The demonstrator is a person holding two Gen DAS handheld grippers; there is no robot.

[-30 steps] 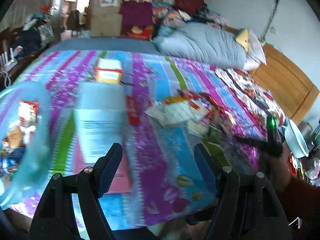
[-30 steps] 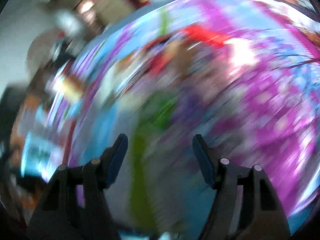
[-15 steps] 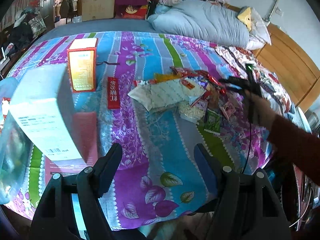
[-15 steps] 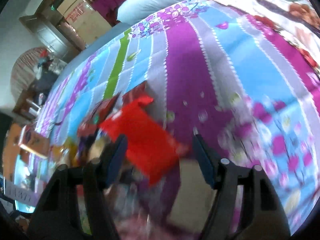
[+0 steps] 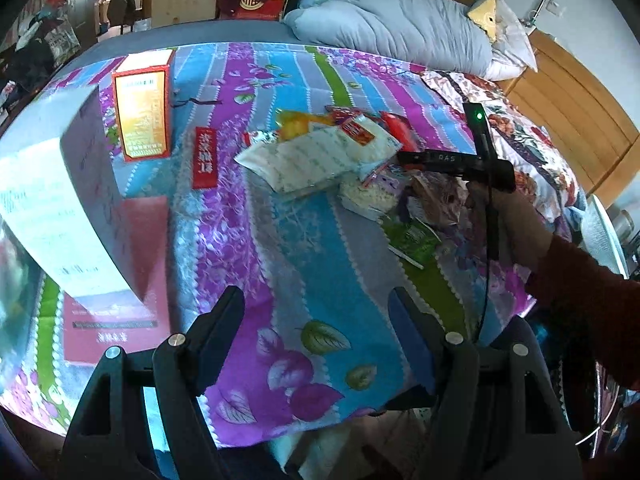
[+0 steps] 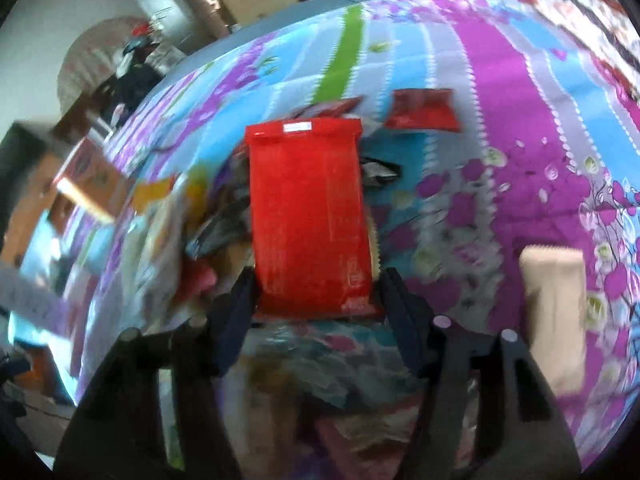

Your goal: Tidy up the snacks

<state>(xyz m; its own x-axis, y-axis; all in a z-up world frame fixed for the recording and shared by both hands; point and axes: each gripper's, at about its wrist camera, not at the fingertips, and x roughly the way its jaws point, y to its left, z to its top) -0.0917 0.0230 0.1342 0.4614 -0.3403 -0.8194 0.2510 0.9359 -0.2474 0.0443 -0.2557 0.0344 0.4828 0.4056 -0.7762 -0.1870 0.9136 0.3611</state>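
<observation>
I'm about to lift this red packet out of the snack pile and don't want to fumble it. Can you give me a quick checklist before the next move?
1. Red packet sits between the right gripper fingers: ok.
2. Jaws are closing; firm pinch on both sides: cannot tell, the view is blurred.
3. Only this packet is caught, not the wrappers beneath: cannot tell.
4. Left gripper is open, empty and away from the snack pile: ok.
5. Space above the bedspread for a lift: ok.
</observation>
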